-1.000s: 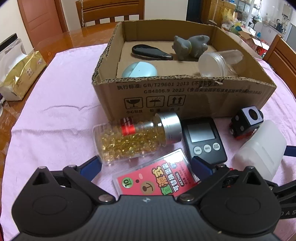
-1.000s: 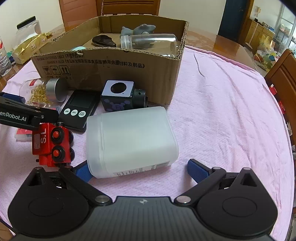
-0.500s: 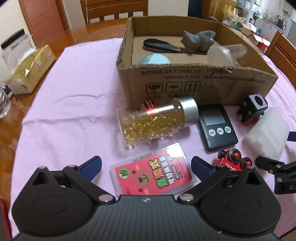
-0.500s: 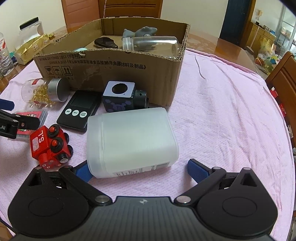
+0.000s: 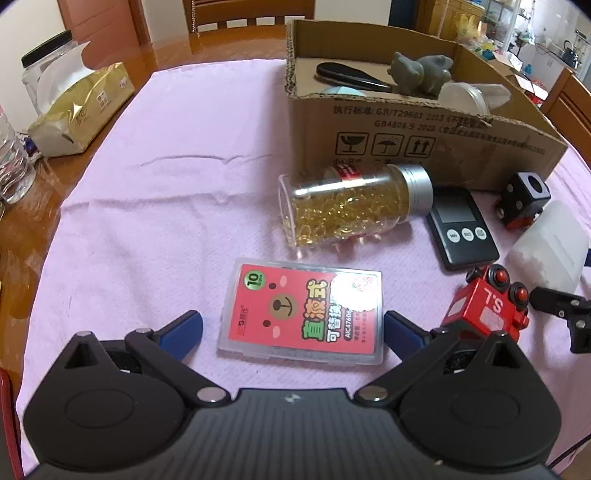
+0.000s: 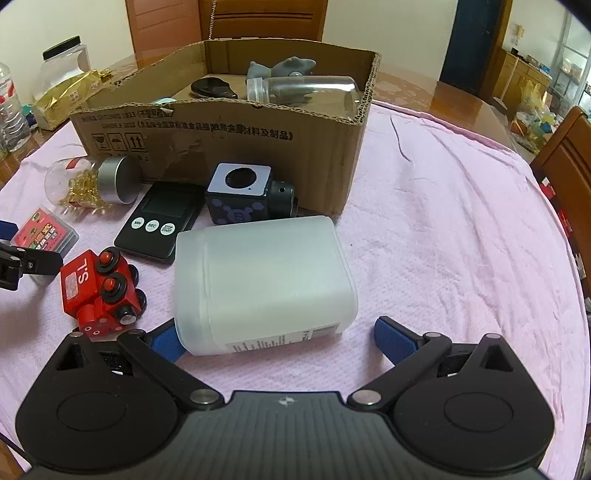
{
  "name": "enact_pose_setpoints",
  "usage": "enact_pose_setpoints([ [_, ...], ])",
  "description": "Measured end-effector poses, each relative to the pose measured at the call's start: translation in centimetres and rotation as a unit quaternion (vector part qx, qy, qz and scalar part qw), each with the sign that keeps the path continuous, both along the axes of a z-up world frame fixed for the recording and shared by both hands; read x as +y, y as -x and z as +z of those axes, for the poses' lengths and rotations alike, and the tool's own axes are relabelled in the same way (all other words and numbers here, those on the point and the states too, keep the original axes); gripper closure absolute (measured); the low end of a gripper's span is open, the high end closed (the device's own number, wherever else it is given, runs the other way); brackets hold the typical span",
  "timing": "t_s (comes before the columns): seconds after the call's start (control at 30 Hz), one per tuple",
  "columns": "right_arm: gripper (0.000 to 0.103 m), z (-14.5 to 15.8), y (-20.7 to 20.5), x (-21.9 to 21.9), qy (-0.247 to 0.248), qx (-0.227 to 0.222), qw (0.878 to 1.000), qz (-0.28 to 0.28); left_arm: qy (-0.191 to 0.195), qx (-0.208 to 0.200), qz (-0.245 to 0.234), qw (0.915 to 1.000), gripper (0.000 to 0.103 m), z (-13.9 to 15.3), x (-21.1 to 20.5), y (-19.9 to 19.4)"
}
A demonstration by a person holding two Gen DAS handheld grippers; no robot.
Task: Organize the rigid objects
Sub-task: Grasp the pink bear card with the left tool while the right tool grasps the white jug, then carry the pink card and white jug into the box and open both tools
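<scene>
A cardboard box [image 5: 424, 136] [image 6: 221, 136] stands on the pink cloth and holds a grey figure [image 5: 421, 74], a black case [image 5: 351, 75], a clear jar [image 6: 303, 90] and a pale blue disc. In front lie a capsule bottle [image 5: 354, 203] [image 6: 92, 181], a black timer [image 5: 461, 232] [image 6: 162, 225], a red card case [image 5: 306, 314], a red toy train [image 5: 487, 310] [image 6: 99, 291], a black cube toy [image 6: 243, 199] and a white plastic jar [image 6: 262, 288]. My left gripper [image 5: 293, 326] is open around the near end of the card case. My right gripper [image 6: 275, 338] is open around the white jar's base.
A gold tissue pack [image 5: 81, 110] and a clear canister [image 5: 48, 62] sit on the wooden table at the left, beside a water bottle [image 5: 11, 162]. Wooden chairs stand behind the box [image 5: 247, 14] and at the right [image 6: 565, 155].
My left gripper has pulled back and swung left, away from the box, and now straddles the card case. The red train has turned slightly. The right gripper has barely moved.
</scene>
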State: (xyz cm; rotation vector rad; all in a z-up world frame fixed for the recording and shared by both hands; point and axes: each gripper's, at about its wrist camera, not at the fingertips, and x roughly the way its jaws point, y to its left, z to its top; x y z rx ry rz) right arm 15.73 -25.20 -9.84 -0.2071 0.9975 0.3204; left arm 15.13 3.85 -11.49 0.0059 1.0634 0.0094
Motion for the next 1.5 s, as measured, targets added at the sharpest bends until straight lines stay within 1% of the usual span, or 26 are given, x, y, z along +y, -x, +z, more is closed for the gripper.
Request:
enact_pose_setpoints([
  [0.13, 0.000, 0.0, -0.1, 0.0, 0.000, 0.002, 1.000, 0.009, -0.008, -0.009, -0.024, 0.9997, 0.001, 0.1, -0.4, 0.1],
  [0.23, 0.000, 0.0, -0.3, 0.0, 0.001, 0.005, 1.000, 0.017, -0.005, -0.013, -0.042, 0.9990, 0.002, 0.0, -0.5, 0.0],
  [0.3, 0.000, 0.0, -0.5, 0.0, 0.002, 0.008, 1.000, 0.021, 0.002, -0.008, -0.045, 0.9989, 0.005, 0.1, -0.4, -0.2],
  [0.4, 0.000, 0.0, -0.8, 0.1, 0.004, 0.013, 0.999, 0.032, 0.001, -0.009, -0.053, 0.9986, 0.006, 0.2, -0.6, -0.4],
  [0.6, 0.000, 0.3, -2.5, 0.6, 0.014, 0.038, 0.997, 0.058, 0.002, -0.011, -0.054, 0.9985, 0.005, 0.2, -0.7, -0.6],
  [0.87, 0.000, 0.5, -5.1, 2.3, 0.033, 0.080, 0.994, 0.070, 0.000, -0.003, -0.061, 0.9982, 0.005, 0.2, -0.9, -1.2],
  [0.97, 0.000, 0.6, -6.1, 3.0, 0.043, 0.099, 0.991, 0.073, 0.001, 0.003, -0.063, 0.9980, 0.006, 0.3, -1.0, -1.5],
  [1.03, 0.000, 0.7, -6.1, 3.5, 0.049, 0.102, 0.990, 0.078, 0.001, 0.006, -0.068, 0.9977, 0.008, 0.3, -1.0, -1.6],
  [1.1, 0.001, 0.9, -6.2, 4.0, 0.055, 0.101, 0.990, 0.085, 0.001, 0.008, -0.074, 0.9973, 0.010, 0.4, -1.0, -1.8],
  [1.23, 0.010, 1.4, -6.2, 4.7, 0.049, 0.111, 0.989, 0.089, 0.000, 0.015, -0.086, 0.9962, 0.011, 0.5, -1.1, -2.0],
  [1.33, 0.013, 1.6, -6.1, 5.1, 0.054, 0.112, 0.988, 0.089, 0.000, 0.023, -0.096, 0.9951, 0.011, 0.5, -1.2, -2.3],
  [1.5, 0.014, 1.9, -6.0, 5.0, 0.054, 0.115, 0.988, 0.084, -0.002, 0.039, -0.113, 0.9928, 0.012, 0.6, -1.2, -3.1],
])
